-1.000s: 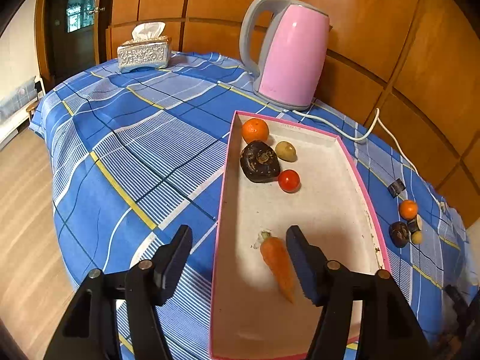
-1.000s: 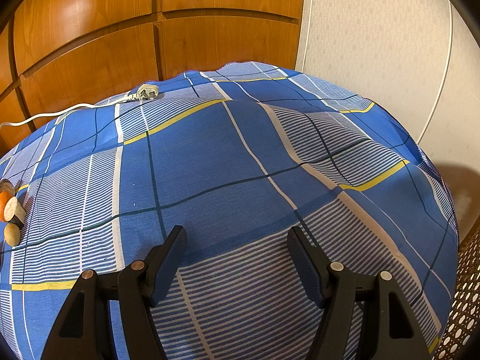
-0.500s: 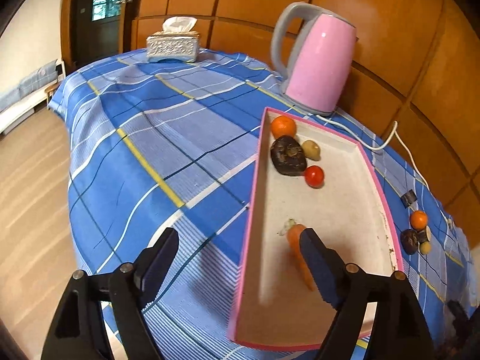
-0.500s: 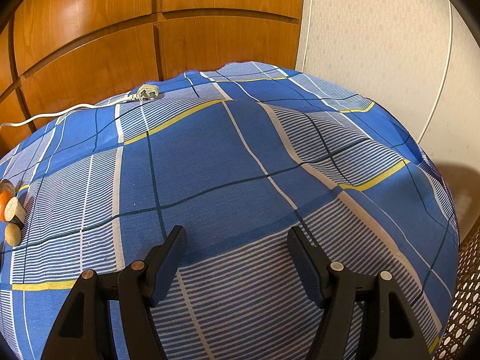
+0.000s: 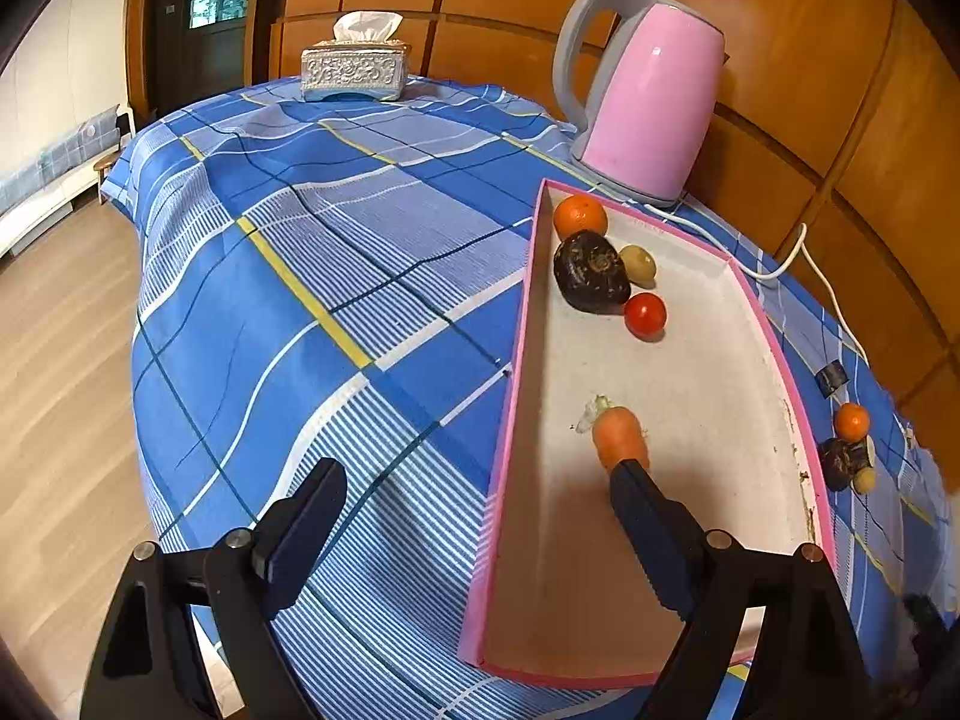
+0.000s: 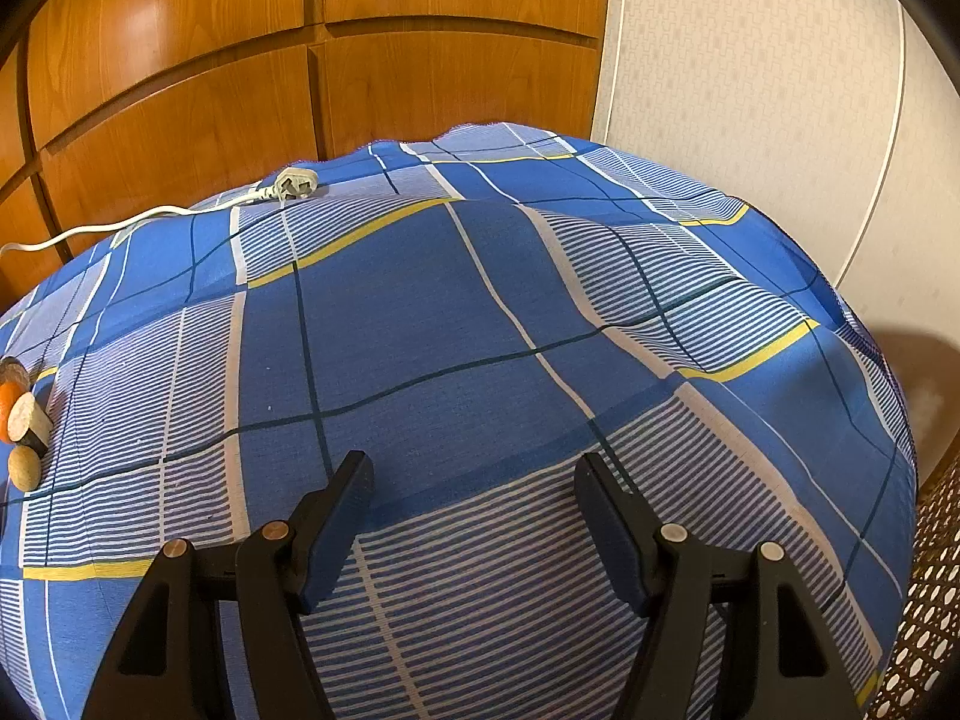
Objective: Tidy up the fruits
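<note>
A pink-rimmed white tray (image 5: 517, 372) lies on the blue checked tablecloth. In it are an orange (image 5: 579, 216), a dark fruit (image 5: 590, 271), a small yellow-green fruit (image 5: 638, 264), a red tomato (image 5: 645, 314) and a carrot (image 5: 618, 437). My left gripper (image 5: 477, 492) is open and empty above the tray's near left edge; its right finger hides the carrot's tip. More small fruits (image 5: 847, 450) lie on the cloth right of the tray, and show at the left edge of the right wrist view (image 6: 21, 420). My right gripper (image 6: 474, 486) is open and empty over bare cloth.
A pink kettle (image 5: 645, 102) stands behind the tray, its white cord (image 5: 798, 252) running right to a plug (image 6: 294, 185). A tissue box (image 5: 355, 69) sits at the far end. A small dark object (image 5: 831, 376) lies right of the tray. Wooden wall panels stand behind the table.
My left gripper has pulled back and shifted left, away from the carrot, which stays in the tray. The right gripper has not moved.
</note>
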Tool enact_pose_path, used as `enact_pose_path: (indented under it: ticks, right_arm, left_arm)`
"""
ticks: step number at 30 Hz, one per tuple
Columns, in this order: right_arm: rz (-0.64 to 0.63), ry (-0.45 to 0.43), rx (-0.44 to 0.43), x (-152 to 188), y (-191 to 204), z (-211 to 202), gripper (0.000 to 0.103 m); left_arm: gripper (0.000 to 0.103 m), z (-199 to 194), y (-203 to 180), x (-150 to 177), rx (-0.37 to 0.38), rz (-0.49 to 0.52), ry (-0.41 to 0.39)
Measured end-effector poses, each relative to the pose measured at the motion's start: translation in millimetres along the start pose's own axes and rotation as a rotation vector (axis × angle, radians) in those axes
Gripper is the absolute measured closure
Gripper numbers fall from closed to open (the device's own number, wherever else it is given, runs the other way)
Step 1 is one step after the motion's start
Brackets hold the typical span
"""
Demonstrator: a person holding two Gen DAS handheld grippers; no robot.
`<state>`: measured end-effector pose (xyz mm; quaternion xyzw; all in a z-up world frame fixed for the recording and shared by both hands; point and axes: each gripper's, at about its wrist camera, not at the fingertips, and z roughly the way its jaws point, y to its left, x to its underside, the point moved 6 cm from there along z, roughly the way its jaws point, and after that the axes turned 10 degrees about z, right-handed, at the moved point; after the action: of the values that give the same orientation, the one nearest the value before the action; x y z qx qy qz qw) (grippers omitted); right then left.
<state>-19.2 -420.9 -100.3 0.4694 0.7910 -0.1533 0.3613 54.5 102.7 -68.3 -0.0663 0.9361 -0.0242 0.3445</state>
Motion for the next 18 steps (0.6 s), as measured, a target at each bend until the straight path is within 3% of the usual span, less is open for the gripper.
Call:
enact_pose_path:
  ticks: [14, 16, 18]
  right_arm:
    - [-0.007, 0.027, -0.006, -1, 1, -1, 0.032]
    - [-0.01, 0.051, -0.035, 0, 5, -3, 0.032]
    - [-0.034, 0.076, -0.09, 2, 17, -7, 0.04]
  left_arm:
    - [0.012, 3, 2, 4, -0.005, -0.009, 0.008]
    - [0.012, 3, 0, 5, -0.005, -0.005, 0.007]
    - [0.011, 3, 0, 5, -0.004, -0.004, 0.007]
